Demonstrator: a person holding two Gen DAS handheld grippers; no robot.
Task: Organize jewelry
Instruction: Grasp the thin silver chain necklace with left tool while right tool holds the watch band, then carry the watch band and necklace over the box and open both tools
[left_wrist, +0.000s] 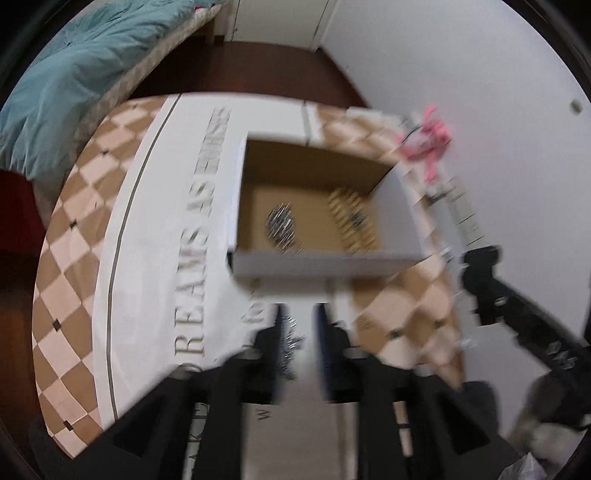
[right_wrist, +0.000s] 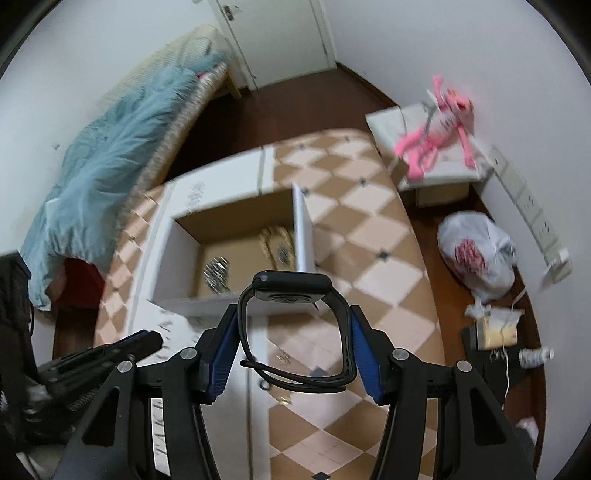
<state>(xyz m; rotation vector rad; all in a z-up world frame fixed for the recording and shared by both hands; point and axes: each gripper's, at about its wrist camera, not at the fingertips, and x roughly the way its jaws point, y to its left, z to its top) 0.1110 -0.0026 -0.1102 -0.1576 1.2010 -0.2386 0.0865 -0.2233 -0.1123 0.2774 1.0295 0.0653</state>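
Observation:
An open cardboard box (left_wrist: 325, 260) (right_wrist: 177, 254) sits on the checkered table. Inside lie a silver jewelry piece (left_wrist: 281, 223) (right_wrist: 216, 275) and a gold chain (left_wrist: 352, 218) (right_wrist: 273, 240). My left gripper (left_wrist: 301, 332) is just short of the box's near wall, with a small silver sparkly piece (left_wrist: 291, 338) against its left finger; blur hides whether the fingers grip it. My right gripper (right_wrist: 293, 332) is shut on a black smartwatch (right_wrist: 291, 290), pressing its strap loop from both sides, above the table just before the box.
The table wears a tan-and-white checkered cloth (right_wrist: 369, 236) with a white lettered band (left_wrist: 199, 258). A pink plush toy (right_wrist: 436, 133) lies on a white box at the right. A white plastic bag (right_wrist: 480, 251) sits on the floor. A bed with a teal blanket (right_wrist: 110, 147) is at the left.

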